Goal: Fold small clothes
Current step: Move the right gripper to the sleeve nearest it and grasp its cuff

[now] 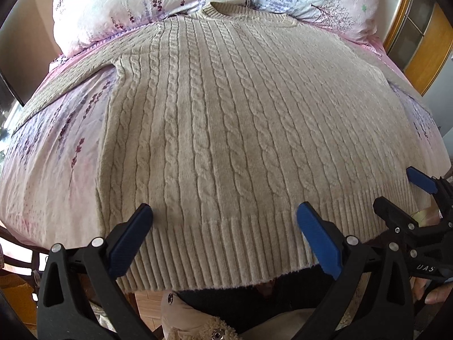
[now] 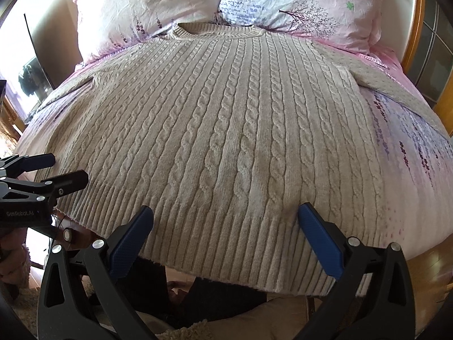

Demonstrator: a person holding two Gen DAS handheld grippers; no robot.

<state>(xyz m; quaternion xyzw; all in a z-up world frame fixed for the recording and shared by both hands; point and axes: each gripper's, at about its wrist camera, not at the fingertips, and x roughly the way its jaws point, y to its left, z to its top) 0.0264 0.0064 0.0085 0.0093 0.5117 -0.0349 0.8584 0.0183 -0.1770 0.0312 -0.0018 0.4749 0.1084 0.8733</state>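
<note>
Bed (image 1: 42,187), pink floral sheet | two pillows (image 2: 147,11) at 12 o'clock | cream cable-knit sweater (image 1: 226,119) flat, hem overhanging at 6 | left gripper (image 1: 223,221) released | right gripper (image 2: 225,221) released | wood floor (image 2: 430,266) at 4

We see a bed (image 2: 410,170) with a pink floral sheet and two matching pillows (image 2: 147,8) at its head. A wooden-framed glass door (image 1: 419,36) stands right; daylight brightens the wooden floor (image 2: 430,266).

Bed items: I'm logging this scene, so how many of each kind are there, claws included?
Sweater: 1
Pillows: 2
Claws, left claw and right claw: 2
Total: 5
</note>
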